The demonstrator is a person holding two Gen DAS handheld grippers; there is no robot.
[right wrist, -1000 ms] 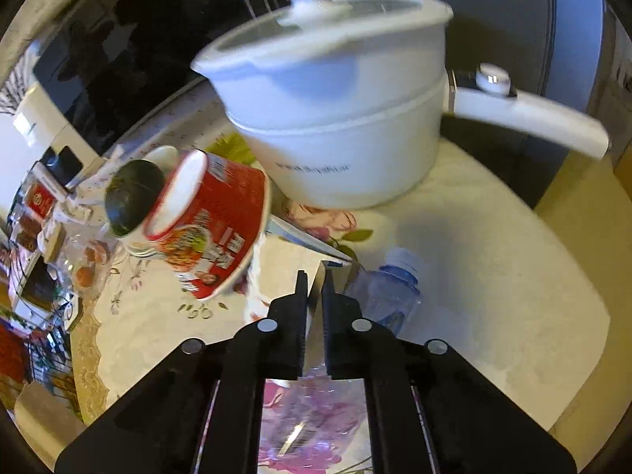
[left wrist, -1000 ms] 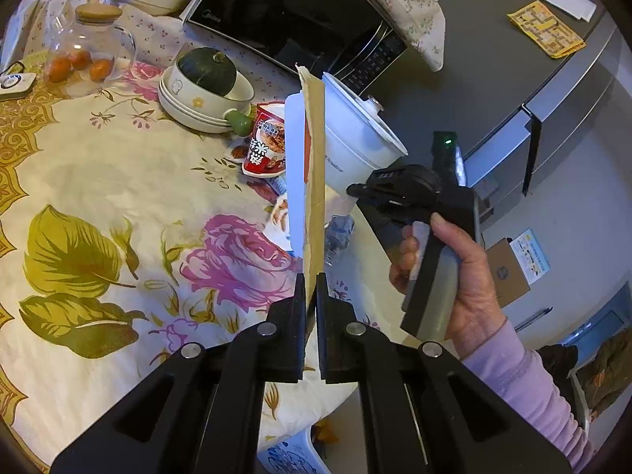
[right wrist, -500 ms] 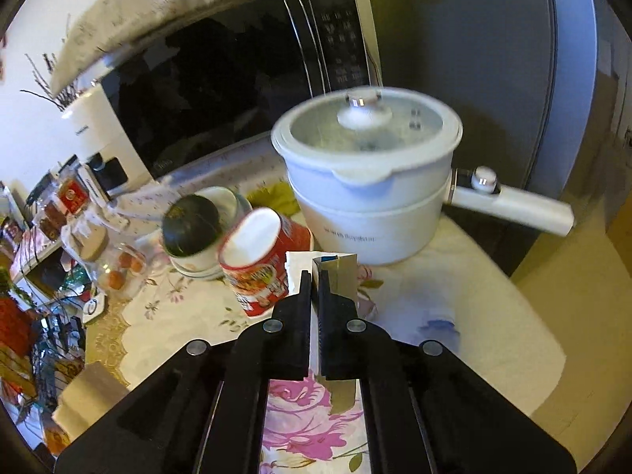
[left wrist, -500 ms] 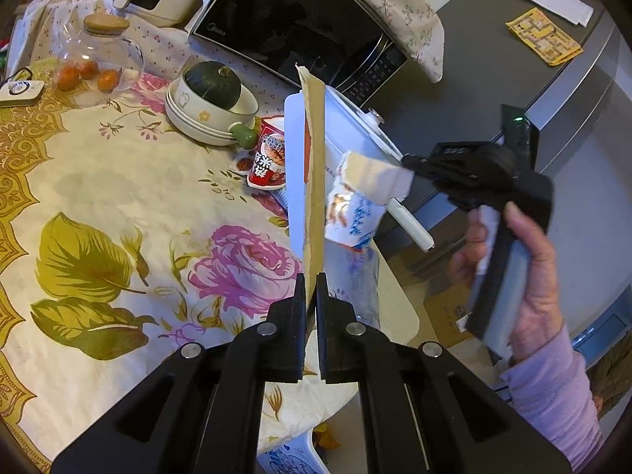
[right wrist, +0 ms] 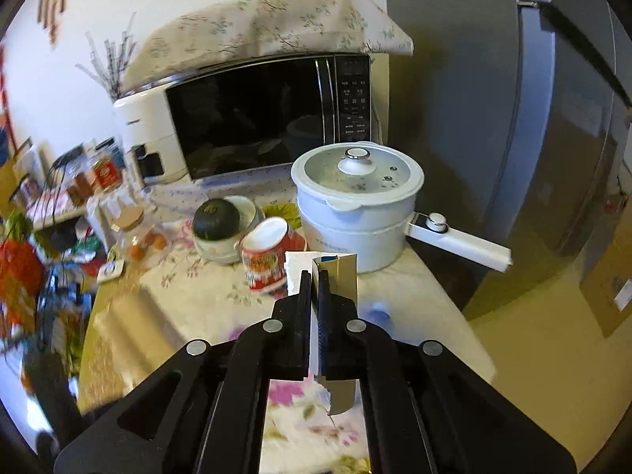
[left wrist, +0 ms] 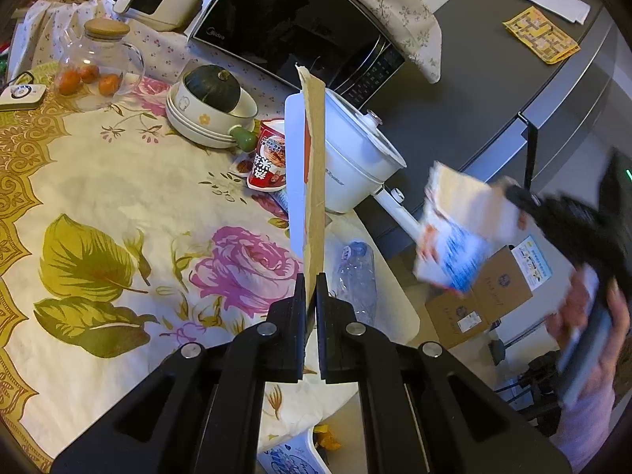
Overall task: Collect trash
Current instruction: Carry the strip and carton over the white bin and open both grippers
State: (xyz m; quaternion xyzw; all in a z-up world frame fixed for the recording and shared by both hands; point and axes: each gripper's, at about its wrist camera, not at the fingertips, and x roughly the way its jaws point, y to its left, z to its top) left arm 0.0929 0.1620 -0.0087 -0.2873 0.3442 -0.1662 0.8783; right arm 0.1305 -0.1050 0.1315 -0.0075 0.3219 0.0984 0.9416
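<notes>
My left gripper point(left wrist: 311, 280) is shut on a flat piece of brown cardboard point(left wrist: 314, 166) that stands upright, edge-on, above the flowered tablecloth point(left wrist: 118, 205). Off the table's right edge, my right gripper point(left wrist: 521, 201) shows blurred in the left wrist view, shut on a flattened white and blue carton point(left wrist: 454, 245). The right wrist view shows that carton point(right wrist: 341, 272) pinched between my right gripper's point(right wrist: 315, 276) jaws, high above the table. A red noodle cup point(left wrist: 270, 158) lies tipped beside a white pot point(left wrist: 355, 162). A clear plastic bottle point(left wrist: 355, 276) lies near the table's right edge.
A microwave point(left wrist: 296, 27) stands at the back under a cloth. Stacked bowls with a green squash point(left wrist: 211, 106) and a glass jar of oranges point(left wrist: 98, 63) sit on the table. A grey fridge point(left wrist: 513, 79) is right; cardboard boxes point(left wrist: 486, 296) are on the floor.
My right gripper has lifted the carton off the table and carried it up and to the right, past the table's edge. The left gripper with the cardboard has stayed put.
</notes>
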